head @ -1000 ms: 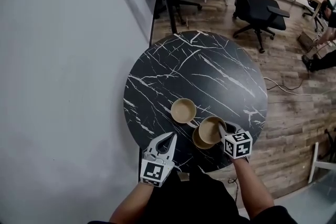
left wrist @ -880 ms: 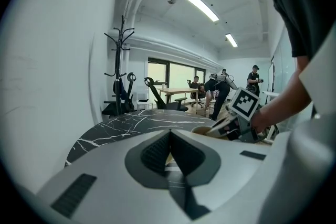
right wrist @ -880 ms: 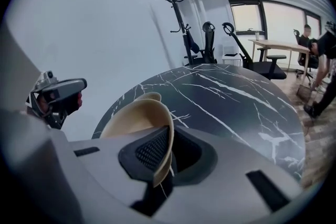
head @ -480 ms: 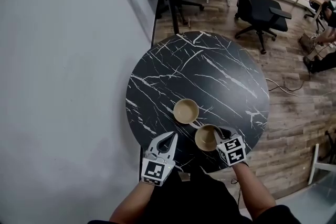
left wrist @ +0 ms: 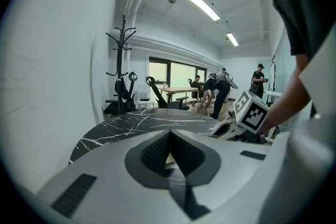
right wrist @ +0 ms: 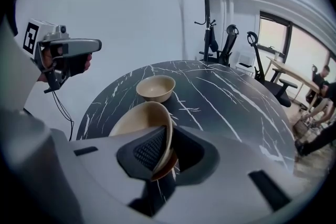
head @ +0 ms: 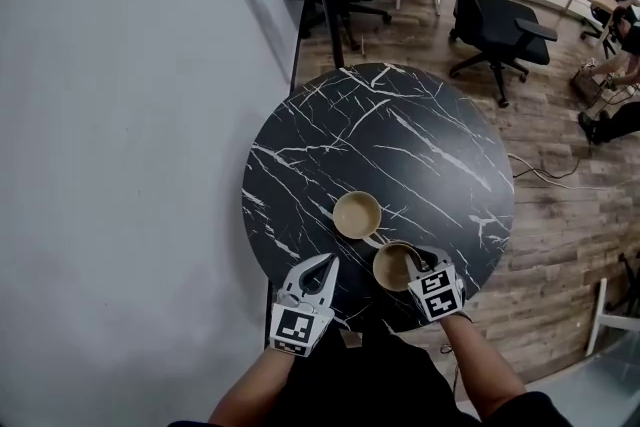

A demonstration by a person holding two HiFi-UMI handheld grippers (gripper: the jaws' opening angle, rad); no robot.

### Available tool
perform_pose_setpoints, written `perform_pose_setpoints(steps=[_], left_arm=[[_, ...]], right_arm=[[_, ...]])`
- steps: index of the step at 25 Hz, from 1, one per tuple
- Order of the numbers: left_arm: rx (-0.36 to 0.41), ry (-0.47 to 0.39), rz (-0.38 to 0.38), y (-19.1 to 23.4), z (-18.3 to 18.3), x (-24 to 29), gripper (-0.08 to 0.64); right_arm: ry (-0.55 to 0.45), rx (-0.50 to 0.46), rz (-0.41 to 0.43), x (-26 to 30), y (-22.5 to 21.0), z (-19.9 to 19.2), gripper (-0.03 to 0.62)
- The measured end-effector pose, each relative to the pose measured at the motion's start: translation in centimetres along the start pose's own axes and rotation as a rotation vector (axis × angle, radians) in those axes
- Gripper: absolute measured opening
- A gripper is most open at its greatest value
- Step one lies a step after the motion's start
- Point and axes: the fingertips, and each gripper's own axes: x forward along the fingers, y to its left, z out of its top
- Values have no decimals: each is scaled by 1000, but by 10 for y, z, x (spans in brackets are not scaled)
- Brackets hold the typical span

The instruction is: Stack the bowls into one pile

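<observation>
Bowls first: one tan bowl (head: pixel 396 266) sat close to the surface's (head: pixel 400 130) near edge, and from the right gripper view it seemed to rest in a second, darker one (right wrist: pixel 160 171) under it, though only a sliver of that showed. The other bowl (head: pixel 357 214) sat alone further in, towards the surface's middle, just apart from the pair.

The right claw (right wrist: pixel 167 150) was opening, with the top bowl's rim between its pads. The rim lay against one pad, and I saw a gap at the other. The left claw (left wrist: pixel 169 136) was pressed together with nothing in it, hovering over the surface's near edge, off to the left of the pair.

What could've gone wrong, imo:
- The top bowl looked tilted, with the claw side higher. If it wasn't seated properly, letting go could have left it rocking or sliding off the lower one.
- The rim lay right against that pad, so a sloppy pull-back could have dragged the bowl along.
- All of this was close to the surface's near edge, so a nudged bowl could have gone over onto the floor.
- The lone bowl hadn't joined the pile yet, and a wobbly pair would have made that harder.

Writing: none I could read. There were only black-and-white square markers on the claw cubes (head: pixel 436 293), and no brand on the bowls.
</observation>
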Motion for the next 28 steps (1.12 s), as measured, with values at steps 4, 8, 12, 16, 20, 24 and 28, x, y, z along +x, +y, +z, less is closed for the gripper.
perform_pose_setpoints(steps=[4, 8, 12, 16, 20, 24, 28], left_arm=[[-5, -1, 5, 1, -1, -1, 12], [-5, -1, 7, 1, -1, -3, 12], [-4, 3, 6, 0, -3, -6, 12], [-2, 1, 6, 0, -3, -6, 12], [0, -3, 2, -3, -2, -5, 12], [-14, -11, 11, -1, 1, -6, 12], [-58, -25, 43, 10, 4, -9, 12]], right_arm=[[-6, -2, -15, 1, -4, 2, 91], [-23, 1, -26, -3, -6, 6, 103], [-41, 9, -44, -10, -9, 8, 100], [-103, 34, -66, -23, -12, 25, 81], [-189, 57, -78, -37, -9, 43, 18], [-266, 49, -73, -49, -5, 63, 11], [-310, 61, -78, -56, -4, 74, 9]])
